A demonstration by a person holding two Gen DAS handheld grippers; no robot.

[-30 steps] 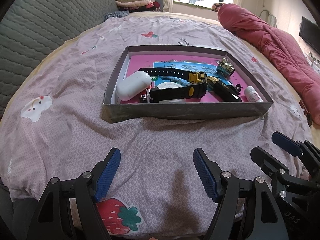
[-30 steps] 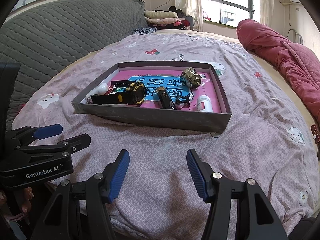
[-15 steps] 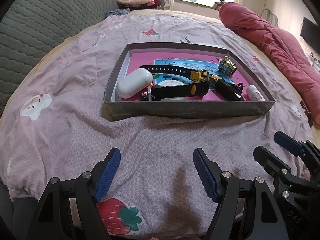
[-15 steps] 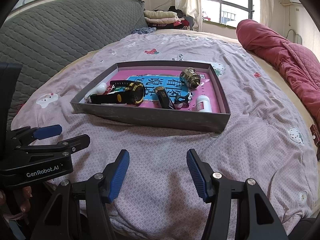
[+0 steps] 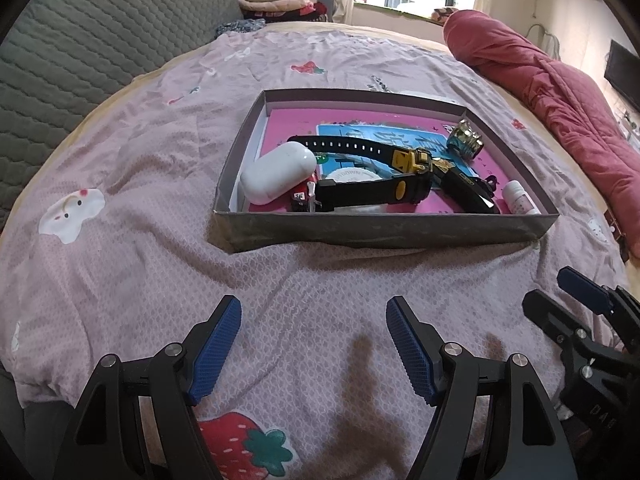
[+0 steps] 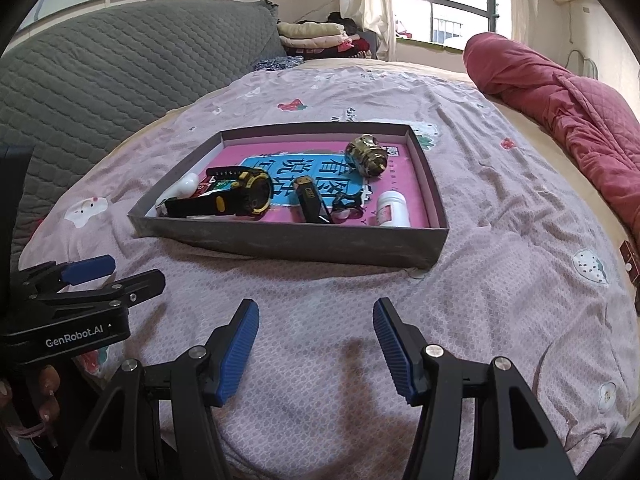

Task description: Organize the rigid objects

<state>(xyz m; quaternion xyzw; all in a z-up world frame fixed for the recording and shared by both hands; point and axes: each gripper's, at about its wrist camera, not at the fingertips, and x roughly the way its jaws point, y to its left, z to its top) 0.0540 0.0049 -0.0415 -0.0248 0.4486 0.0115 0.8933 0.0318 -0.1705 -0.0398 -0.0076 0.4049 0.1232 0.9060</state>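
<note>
A shallow grey box [image 5: 384,232] [image 6: 288,242] lies on the bed. In it are a white oval case [image 5: 278,176] [image 6: 186,185], a black and yellow watch [image 5: 376,184] [image 6: 240,196], a black lighter-like bar [image 5: 466,190] [image 6: 312,199], a gold round object [image 5: 464,142] [image 6: 366,155] and a small white bottle [image 5: 518,198] [image 6: 394,208], all on a pink and blue book. My left gripper [image 5: 314,346] is open and empty, short of the box. My right gripper [image 6: 316,346] is open and empty too.
The pink patterned bedsheet [image 5: 140,220] covers the bed. A grey quilted headboard [image 6: 100,76] stands at the left. A red quilt [image 6: 560,96] lies at the right. Folded clothes [image 6: 312,36] are stacked at the far end by the window.
Both grippers have tilted slightly, so the box sits a little lower in view. Nothing in the box has moved and both grippers stay open.
</note>
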